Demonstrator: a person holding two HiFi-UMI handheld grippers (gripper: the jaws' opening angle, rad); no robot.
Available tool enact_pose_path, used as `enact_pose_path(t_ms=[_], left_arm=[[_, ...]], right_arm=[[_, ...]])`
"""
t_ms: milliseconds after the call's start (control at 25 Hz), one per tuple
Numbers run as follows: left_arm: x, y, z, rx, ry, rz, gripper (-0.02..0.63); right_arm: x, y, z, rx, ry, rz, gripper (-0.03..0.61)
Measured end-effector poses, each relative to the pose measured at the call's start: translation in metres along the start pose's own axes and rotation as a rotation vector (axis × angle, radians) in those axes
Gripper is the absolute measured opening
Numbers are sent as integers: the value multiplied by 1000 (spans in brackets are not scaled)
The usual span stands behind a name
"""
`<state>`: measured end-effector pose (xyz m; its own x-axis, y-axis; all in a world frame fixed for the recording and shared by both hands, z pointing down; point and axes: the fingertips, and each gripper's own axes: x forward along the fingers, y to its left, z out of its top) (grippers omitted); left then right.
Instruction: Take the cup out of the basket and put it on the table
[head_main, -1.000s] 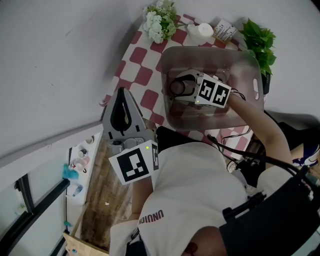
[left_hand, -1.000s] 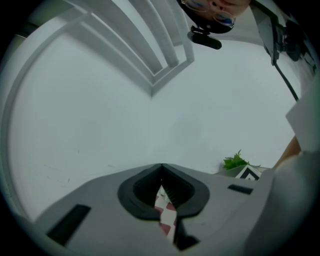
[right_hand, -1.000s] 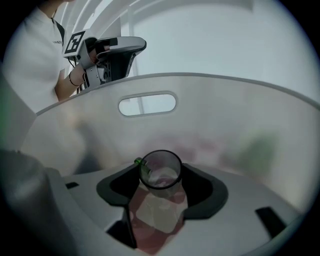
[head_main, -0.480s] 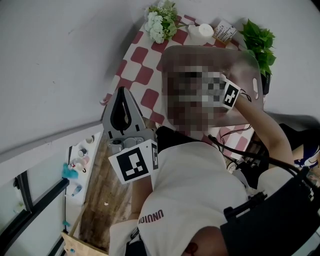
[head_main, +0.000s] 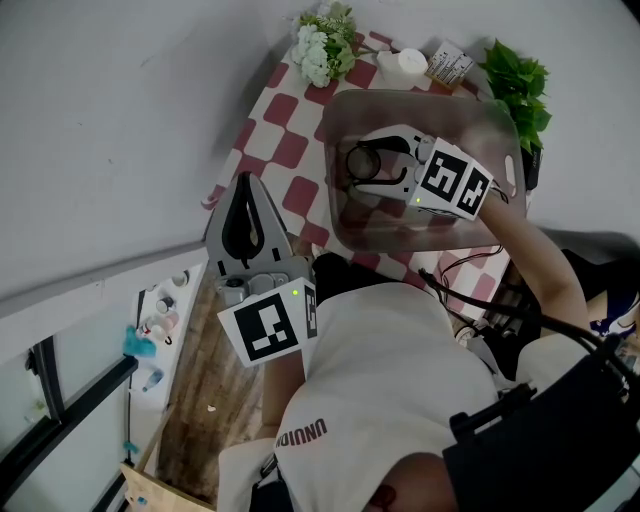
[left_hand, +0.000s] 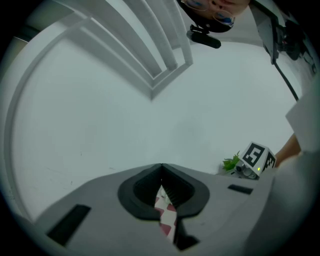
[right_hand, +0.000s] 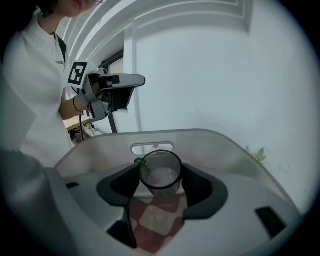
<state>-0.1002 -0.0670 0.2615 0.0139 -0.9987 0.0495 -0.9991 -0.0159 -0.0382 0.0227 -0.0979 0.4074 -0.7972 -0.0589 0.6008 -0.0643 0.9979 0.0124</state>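
A clear cup (head_main: 358, 160) hangs inside the translucent grey basket (head_main: 500, 125) on the red-and-white checked table (head_main: 272, 132). My right gripper (head_main: 370, 163) is shut on it, one finger on each side. In the right gripper view the cup (right_hand: 161, 167) stands upright between the dark pads (right_hand: 200, 186), with the basket wall (right_hand: 215, 142) and its handle slot behind. My left gripper (head_main: 243, 195) is held off the table's near left corner, jaws shut with nothing in them. In the left gripper view (left_hand: 162, 189) only a sliver of checked cloth shows between them.
White flowers (head_main: 318, 45), a white candle (head_main: 405, 62), a small box (head_main: 450, 62) and a green plant (head_main: 518, 75) line the table's far edge. A wooden surface (head_main: 205, 390) and a tray of small bottles (head_main: 160, 320) lie at lower left.
My right gripper has shifted slightly right and up inside the basket with the cup in it. The left gripper has stayed where it was.
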Motion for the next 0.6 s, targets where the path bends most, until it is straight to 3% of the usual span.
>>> enact_pose_path(t_ms=[600], left_arm=[[-7, 2, 1, -4, -10, 16, 13]], right_arm=[[-20, 2, 31, -30, -50, -48, 279]])
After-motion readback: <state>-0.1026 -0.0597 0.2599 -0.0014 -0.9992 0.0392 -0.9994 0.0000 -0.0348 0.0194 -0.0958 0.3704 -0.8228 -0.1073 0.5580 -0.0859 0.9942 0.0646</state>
